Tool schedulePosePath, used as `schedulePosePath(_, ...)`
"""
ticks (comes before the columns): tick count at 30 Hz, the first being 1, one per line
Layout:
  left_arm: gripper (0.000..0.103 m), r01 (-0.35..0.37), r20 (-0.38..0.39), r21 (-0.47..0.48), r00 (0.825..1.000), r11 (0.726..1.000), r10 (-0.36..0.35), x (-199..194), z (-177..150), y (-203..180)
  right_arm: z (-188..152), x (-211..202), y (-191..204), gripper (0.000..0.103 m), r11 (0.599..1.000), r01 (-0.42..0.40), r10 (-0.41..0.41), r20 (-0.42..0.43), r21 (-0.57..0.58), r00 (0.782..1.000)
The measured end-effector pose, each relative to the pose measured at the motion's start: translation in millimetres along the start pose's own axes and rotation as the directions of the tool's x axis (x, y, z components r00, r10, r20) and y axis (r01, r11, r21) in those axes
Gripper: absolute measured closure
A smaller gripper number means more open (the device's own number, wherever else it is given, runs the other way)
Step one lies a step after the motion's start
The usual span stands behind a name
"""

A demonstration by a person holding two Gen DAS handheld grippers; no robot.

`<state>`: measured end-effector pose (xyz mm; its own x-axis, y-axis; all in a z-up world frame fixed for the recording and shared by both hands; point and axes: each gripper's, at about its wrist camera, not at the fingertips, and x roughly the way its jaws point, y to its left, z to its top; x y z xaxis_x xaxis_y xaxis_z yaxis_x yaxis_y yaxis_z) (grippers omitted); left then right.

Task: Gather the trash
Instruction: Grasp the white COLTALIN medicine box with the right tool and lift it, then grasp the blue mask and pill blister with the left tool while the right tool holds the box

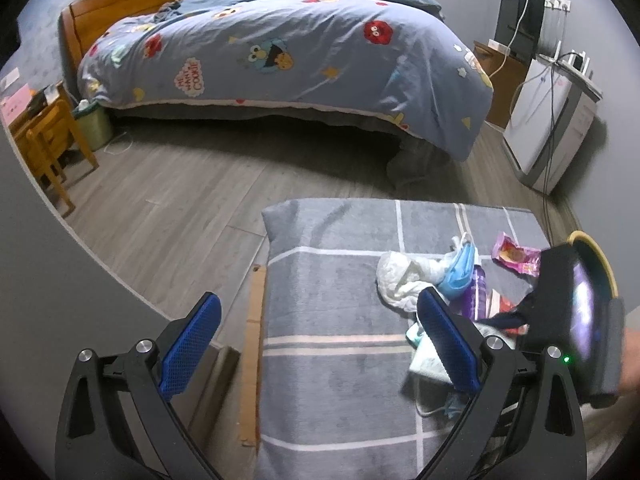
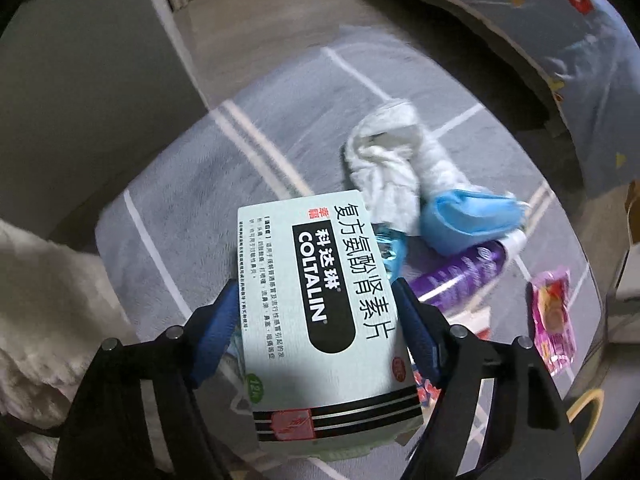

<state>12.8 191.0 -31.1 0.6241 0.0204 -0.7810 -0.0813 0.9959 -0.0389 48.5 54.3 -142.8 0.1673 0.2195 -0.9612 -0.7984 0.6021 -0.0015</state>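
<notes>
Trash lies on a grey checked blanket: a crumpled white tissue, a blue face mask, a purple bottle and a pink wrapper. My left gripper is open and empty above the blanket, left of the pile. My right gripper is shut on a pale green Coltalin medicine box and holds it above the blanket. Beyond the box the right wrist view shows the tissue, mask, bottle and wrapper.
A bed with a blue cartoon duvet stands behind. A green bin sits by a wooden chair at left. A white appliance with cables is at right. Grey wood floor lies between.
</notes>
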Motion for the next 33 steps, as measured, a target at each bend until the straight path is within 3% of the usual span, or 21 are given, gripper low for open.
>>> schedulePosePath(6,0.006,0.003,-0.017,0.012,1.000,1.000,-0.003,7,2,-12,-15,-41,-38,0.029,0.990,0.005,-0.016,0.082,0.140,0.996)
schedulePosePath(10,0.006,0.018,-0.048,0.012,0.999,1.000,-0.018,22,4,-26,-33,-64,-75,0.029,0.965,0.038,-0.061,0.082,0.258,0.995)
schedulePosePath(16,0.006,0.056,-0.086,0.019,0.995,0.998,-0.055,51,7,-59,-80,-92,-124,0.029,0.899,0.069,-0.130,0.115,0.432,0.985)
schedulePosePath(20,0.006,0.100,-0.105,0.042,0.990,0.994,-0.095,67,6,-86,-106,-97,-161,0.029,0.832,0.056,-0.143,0.116,0.552,0.983)
schedulePosePath(24,0.006,0.114,-0.107,0.102,0.989,0.988,-0.103,83,10,-116,-119,-97,-182,0.029,0.803,0.054,-0.150,0.114,0.594,0.982)
schedulePosePath(33,0.008,0.128,-0.132,0.275,0.987,0.953,-0.095,122,5,-169,-134,-91,-199,0.029,0.803,0.029,-0.128,0.125,0.596,0.984)
